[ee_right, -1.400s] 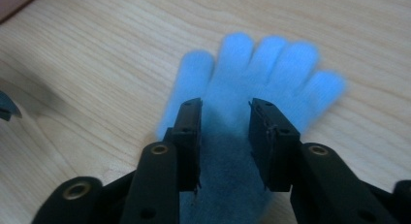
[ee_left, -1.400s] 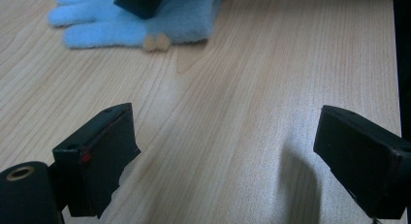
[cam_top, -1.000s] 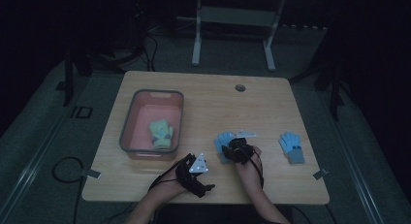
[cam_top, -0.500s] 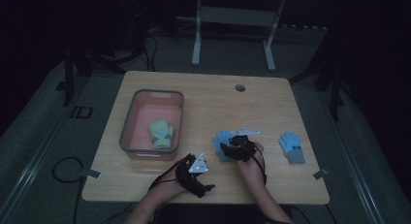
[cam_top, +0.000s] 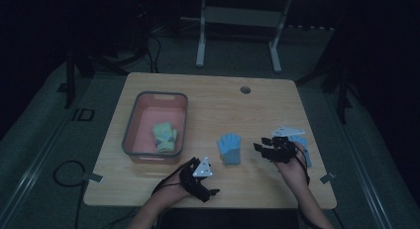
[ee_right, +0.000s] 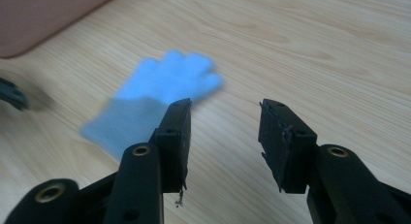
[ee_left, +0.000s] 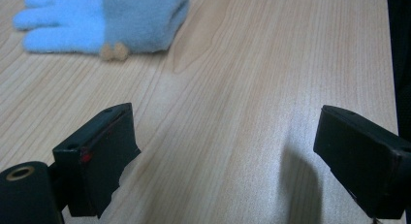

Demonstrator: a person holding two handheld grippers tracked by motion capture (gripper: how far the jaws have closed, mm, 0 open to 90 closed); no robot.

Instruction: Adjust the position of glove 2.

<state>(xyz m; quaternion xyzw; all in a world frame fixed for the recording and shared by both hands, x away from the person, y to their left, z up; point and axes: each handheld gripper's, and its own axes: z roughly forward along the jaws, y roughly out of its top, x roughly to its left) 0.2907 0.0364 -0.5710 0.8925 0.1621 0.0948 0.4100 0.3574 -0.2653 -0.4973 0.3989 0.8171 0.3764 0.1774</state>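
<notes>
Lying flat on the wooden table point(cam_top: 213, 95), the blue glove point(cam_top: 229, 148) sat in the middle near part, its fingers pointing to the far side and its grey cuff toward us, so its long axis ran near to far. We had our left gripper point(cam_top: 200, 182) just near and left of the cuff, jaws spread wide over bare wood with nothing between them. Our right gripper point(cam_top: 262, 148) hung to the glove's right, a little apart from it, its jaws having just been opening and standing at a middling gap, empty. A second blue glove point(cam_top: 302, 147) lay partly hidden behind that hand. Off to the left stood the pink bin point(cam_top: 132, 124) with a green glove point(cam_top: 164, 136) inside. We judged both grippers about equally near.
</notes>
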